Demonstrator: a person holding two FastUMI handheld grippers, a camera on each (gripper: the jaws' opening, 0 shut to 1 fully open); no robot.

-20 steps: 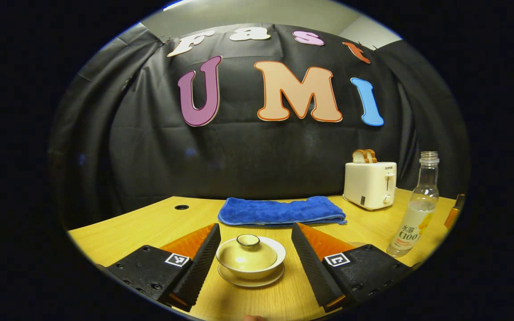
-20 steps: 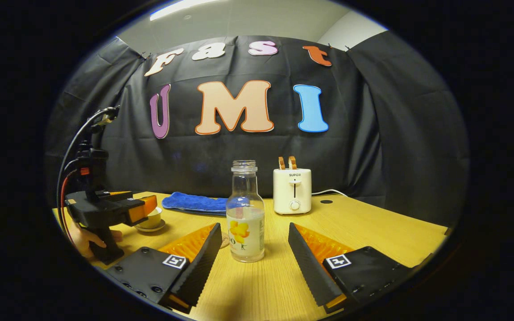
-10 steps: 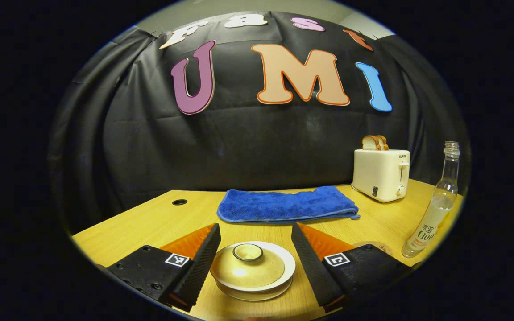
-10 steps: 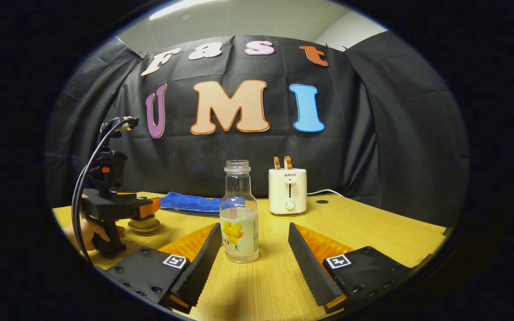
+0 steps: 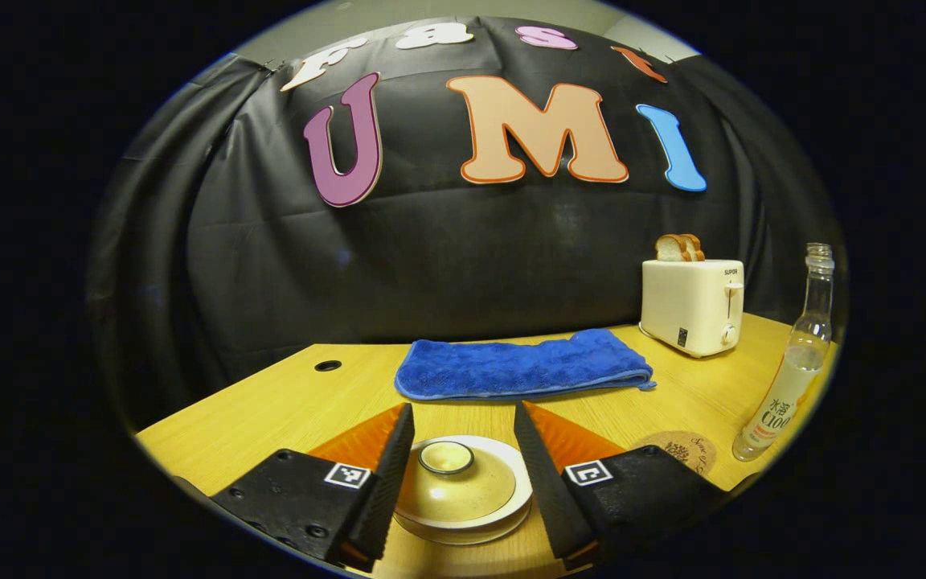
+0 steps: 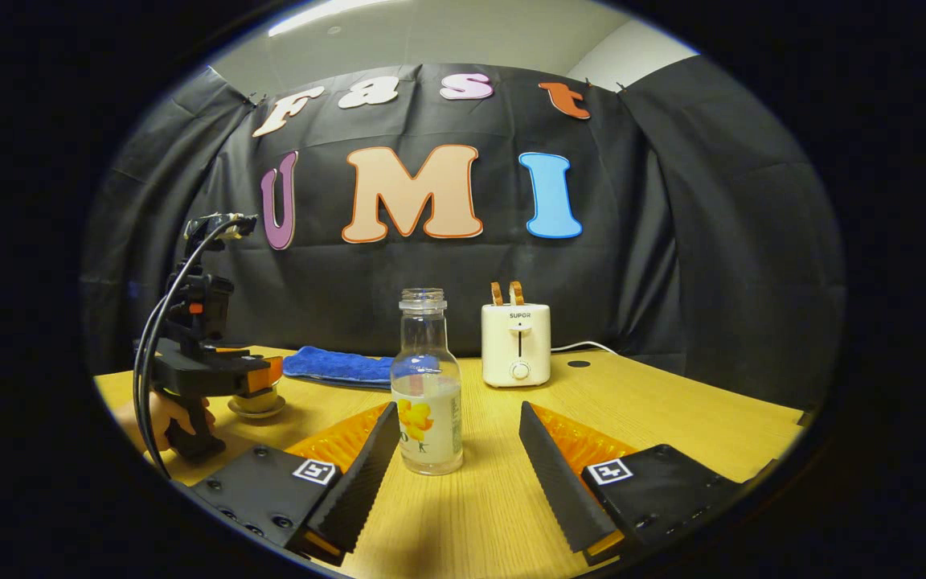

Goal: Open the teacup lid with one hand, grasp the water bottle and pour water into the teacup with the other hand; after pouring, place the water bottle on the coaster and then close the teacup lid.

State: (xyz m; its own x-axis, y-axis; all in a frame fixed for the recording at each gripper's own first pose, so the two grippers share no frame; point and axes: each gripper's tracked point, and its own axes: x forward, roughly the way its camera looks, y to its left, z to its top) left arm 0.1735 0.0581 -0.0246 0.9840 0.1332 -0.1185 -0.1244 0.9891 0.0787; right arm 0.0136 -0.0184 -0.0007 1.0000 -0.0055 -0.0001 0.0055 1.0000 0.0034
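A cream teacup (image 5: 463, 515) on a saucer has its lid (image 5: 456, 487) on, topped by a ringed knob (image 5: 445, 457). My left gripper (image 5: 463, 407) hovers just over it, open, the jaws narrowed to either side of the lid and apart from the knob. In the right gripper view that left gripper (image 6: 258, 376) sits over the teacup (image 6: 256, 402), held by a hand (image 6: 161, 414). An uncapped water bottle (image 6: 428, 402), partly full, stands upright between the fingers of my open right gripper (image 6: 457, 406), nearer the left finger. A round coaster (image 5: 680, 450) lies beside the bottle (image 5: 788, 378).
A folded blue towel (image 5: 523, 370) lies behind the teacup. A white toaster (image 5: 692, 305) with bread in it stands at the back right, also in the right gripper view (image 6: 518, 346). The wooden table (image 5: 270, 402) has a cable hole (image 5: 327, 366).
My left gripper came in over the teacup and its jaws narrowed around the lid. The right gripper shifted slightly, so the bottle sits nearer its left finger.
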